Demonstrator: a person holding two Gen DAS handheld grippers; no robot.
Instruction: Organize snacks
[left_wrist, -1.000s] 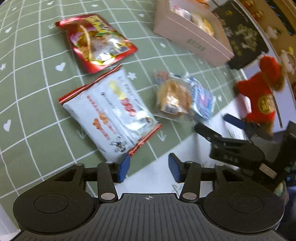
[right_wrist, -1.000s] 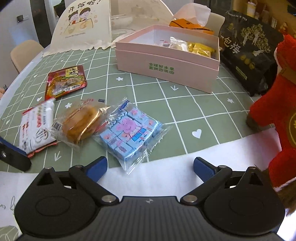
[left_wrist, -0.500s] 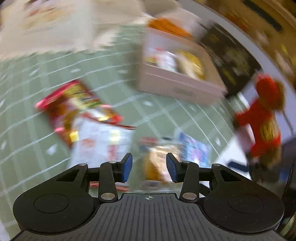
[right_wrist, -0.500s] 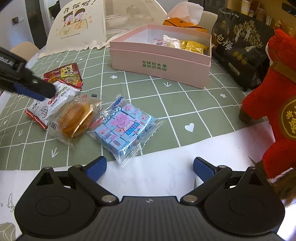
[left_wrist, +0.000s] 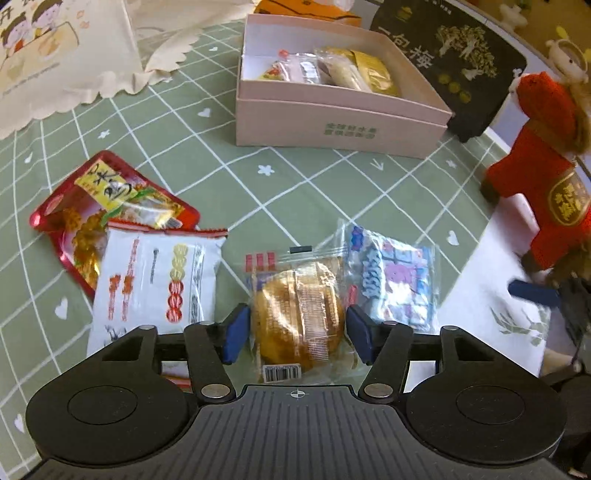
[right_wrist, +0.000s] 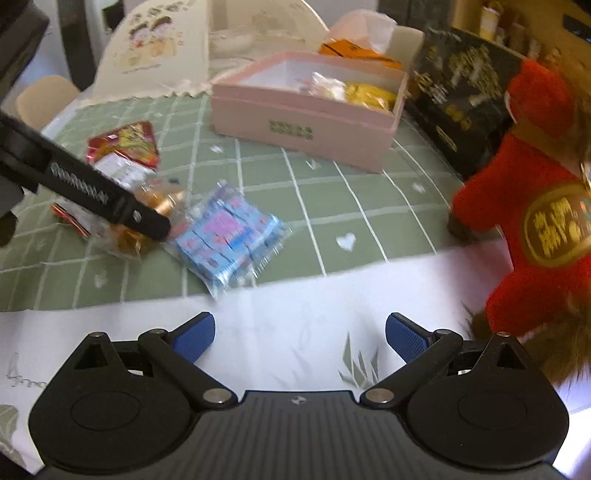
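My left gripper (left_wrist: 295, 334) is open, with a blue pad on either side of a wrapped golden cake (left_wrist: 297, 317) on the green checked cloth; I cannot tell if the pads touch it. Left of the cake lie a white snack bag (left_wrist: 155, 284) and a red snack bag (left_wrist: 99, 199). Right of it lies a blue cartoon pack (left_wrist: 395, 280), also in the right wrist view (right_wrist: 225, 236). The pink box (left_wrist: 343, 125) with several wrapped snacks stands farther back. My right gripper (right_wrist: 300, 336) is open and empty over white paper, and the left gripper's finger (right_wrist: 92, 195) reaches over the cake there.
A red plush toy (left_wrist: 546, 188) stands at the right, large in the right wrist view (right_wrist: 535, 206). A black gift box (left_wrist: 454, 62) sits behind the pink box. A cream cartoon food cover (left_wrist: 48, 59) stands at the back left. White paper (right_wrist: 295, 325) covers the near table edge.
My left gripper has swung from beside the white bag to straddle the golden cake and has opened wider. My right gripper has drawn back a little and turned left.
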